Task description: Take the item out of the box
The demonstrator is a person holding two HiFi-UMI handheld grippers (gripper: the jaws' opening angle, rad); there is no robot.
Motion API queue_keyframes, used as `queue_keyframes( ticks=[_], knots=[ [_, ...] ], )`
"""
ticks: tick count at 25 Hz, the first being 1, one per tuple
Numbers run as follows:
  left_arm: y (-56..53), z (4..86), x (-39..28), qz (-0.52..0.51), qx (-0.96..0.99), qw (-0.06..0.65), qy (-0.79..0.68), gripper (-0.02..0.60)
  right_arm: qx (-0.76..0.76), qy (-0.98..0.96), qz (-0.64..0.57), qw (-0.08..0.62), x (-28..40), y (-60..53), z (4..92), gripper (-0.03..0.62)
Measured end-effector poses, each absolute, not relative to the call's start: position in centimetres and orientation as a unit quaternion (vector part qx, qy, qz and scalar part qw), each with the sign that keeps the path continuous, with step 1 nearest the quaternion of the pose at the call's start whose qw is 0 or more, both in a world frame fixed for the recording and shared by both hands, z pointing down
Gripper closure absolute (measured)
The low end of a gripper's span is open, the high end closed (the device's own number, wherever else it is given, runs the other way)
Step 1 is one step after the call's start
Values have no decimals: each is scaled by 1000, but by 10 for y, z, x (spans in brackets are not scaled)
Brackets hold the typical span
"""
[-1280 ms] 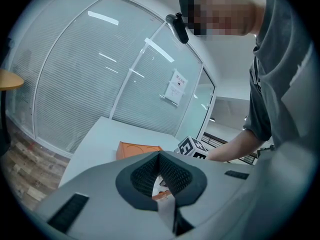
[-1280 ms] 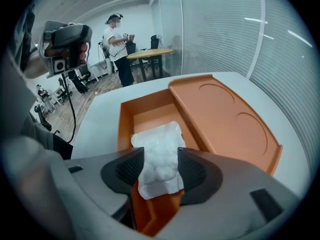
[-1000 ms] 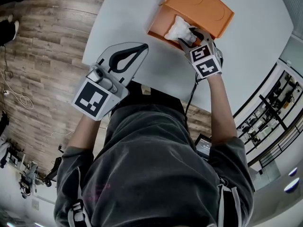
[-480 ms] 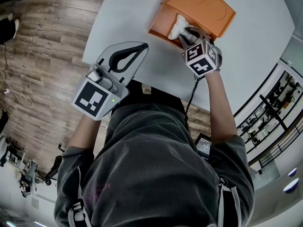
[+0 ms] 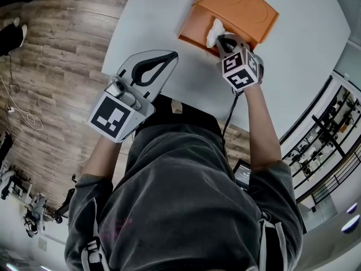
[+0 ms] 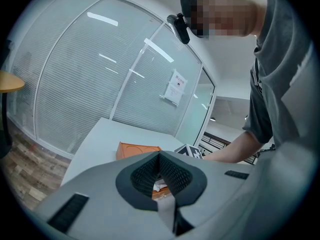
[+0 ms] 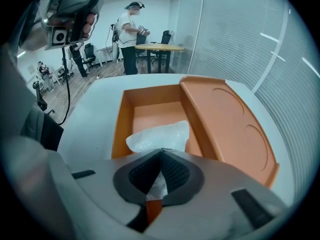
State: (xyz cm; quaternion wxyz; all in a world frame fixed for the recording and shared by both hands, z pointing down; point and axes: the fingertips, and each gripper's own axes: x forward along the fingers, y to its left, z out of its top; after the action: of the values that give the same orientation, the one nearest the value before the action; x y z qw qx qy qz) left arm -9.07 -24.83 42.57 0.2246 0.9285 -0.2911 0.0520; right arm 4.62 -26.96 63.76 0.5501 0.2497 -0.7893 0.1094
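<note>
Right gripper view: the right gripper [image 7: 161, 152] tips steeply down into the orange box [image 7: 121, 121]. Its jaws have just been closing and now pinch the near edge of the white plastic-wrapped item [image 7: 159, 134]. The item lies inside the box's open compartment, beside the folded-back lid [image 7: 230, 129]. Pinching that loose edge looks like a way to lift the soft packet clear of the box walls. The left gripper [image 5: 168, 56] hangs well short of the box, jaws together and empty, apparently unneeded for this one-handed lift.
</note>
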Motion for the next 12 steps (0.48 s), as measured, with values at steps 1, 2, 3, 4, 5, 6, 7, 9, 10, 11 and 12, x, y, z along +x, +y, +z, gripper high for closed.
queue_keyframes(
  ticks=[1, 2, 3, 4, 5, 6, 7, 9, 10, 11, 12],
  knots=[
    [-248, 424, -90, 52, 929, 222, -291, 577, 253, -790, 109, 548, 46, -270, 636, 591],
    [-248, 422, -90, 52, 930, 220, -290, 577, 257, -792, 109, 544, 46, -270, 633, 591],
    [-248, 421, -90, 52, 931, 217, -290, 577, 261, -794, 109, 539, 46, -271, 629, 591],
    [-249, 419, -90, 52, 931, 215, -289, 577, 264, -796, 109, 533, 45, -272, 625, 591],
    [-249, 417, -90, 52, 932, 212, -289, 577, 268, -799, 109, 527, 44, -272, 620, 591],
    [-249, 415, -90, 52, 933, 210, -289, 576, 271, -802, 110, 521, 43, -273, 615, 591],
    [-249, 413, -89, 52, 933, 207, -289, 577, 273, -806, 112, 513, 42, -273, 610, 591],
    [-248, 409, -89, 51, 935, 200, -288, 577, 280, -812, 115, 499, 40, -274, 601, 591],
    [-247, 407, -88, 50, 936, 197, -287, 577, 285, -815, 117, 492, 40, -275, 596, 591],
    [-246, 405, -87, 50, 937, 194, -287, 577, 289, -816, 119, 485, 40, -275, 591, 591],
    [-246, 402, -87, 49, 937, 192, -287, 577, 294, -818, 121, 479, 40, -276, 587, 591]
  ],
)
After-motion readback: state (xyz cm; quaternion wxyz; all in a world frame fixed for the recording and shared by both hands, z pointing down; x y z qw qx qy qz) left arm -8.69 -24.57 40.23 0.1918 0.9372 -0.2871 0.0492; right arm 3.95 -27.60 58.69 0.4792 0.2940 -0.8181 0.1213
